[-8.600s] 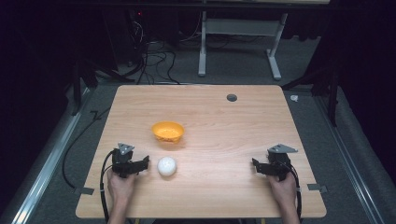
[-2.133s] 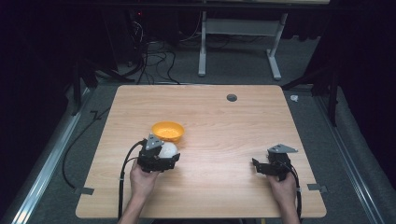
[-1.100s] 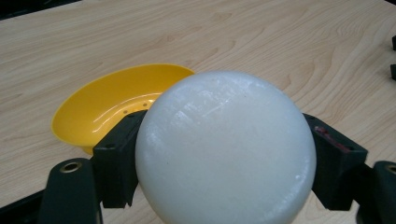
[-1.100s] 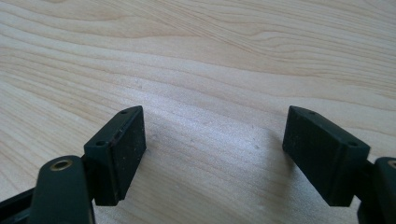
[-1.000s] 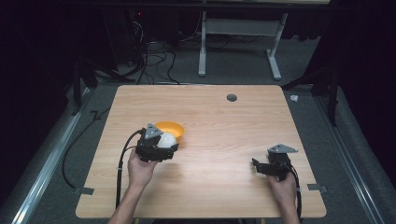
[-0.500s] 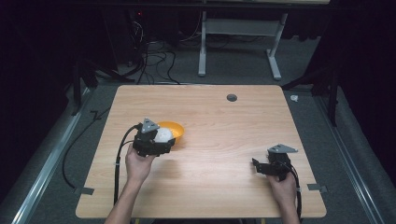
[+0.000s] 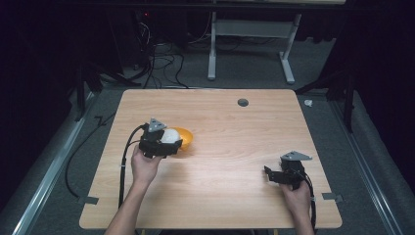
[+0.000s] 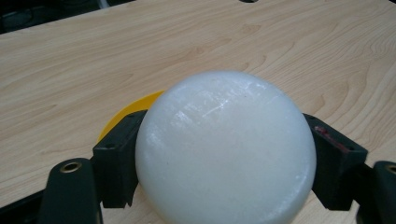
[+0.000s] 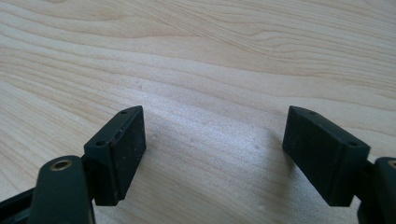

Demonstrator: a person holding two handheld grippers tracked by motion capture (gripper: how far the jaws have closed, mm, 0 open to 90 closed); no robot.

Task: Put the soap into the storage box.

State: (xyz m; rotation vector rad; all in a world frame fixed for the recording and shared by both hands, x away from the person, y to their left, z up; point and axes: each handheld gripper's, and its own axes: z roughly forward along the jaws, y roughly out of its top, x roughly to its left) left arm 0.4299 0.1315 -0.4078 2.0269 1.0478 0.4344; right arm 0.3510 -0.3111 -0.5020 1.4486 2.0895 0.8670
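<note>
A white ball (image 7: 170, 135) (image 8: 224, 149) is clamped between the two black jaws of my left gripper (image 7: 168, 141) (image 8: 224, 163). It hangs just over the near left rim of the orange bowl (image 7: 185, 139) (image 8: 128, 111) on the left half of the table. The ball hides most of the bowl in the left gripper view. My right gripper (image 7: 270, 174) (image 9: 233, 149) rests low over bare wood near the table's front right, its jaws wide apart with nothing between them.
The wooden table (image 7: 235, 191) has a round grey cable hole (image 7: 242, 102) near its far edge. Black cables (image 7: 122, 166) trail from the left gripper off the table's near left. A desk frame (image 7: 249, 44) stands on the floor beyond.
Since the earliest frame my left gripper took the ball off the table and carried it up and away toward the bowl; in the last half second it edged slightly farther. The right gripper stayed put.
</note>
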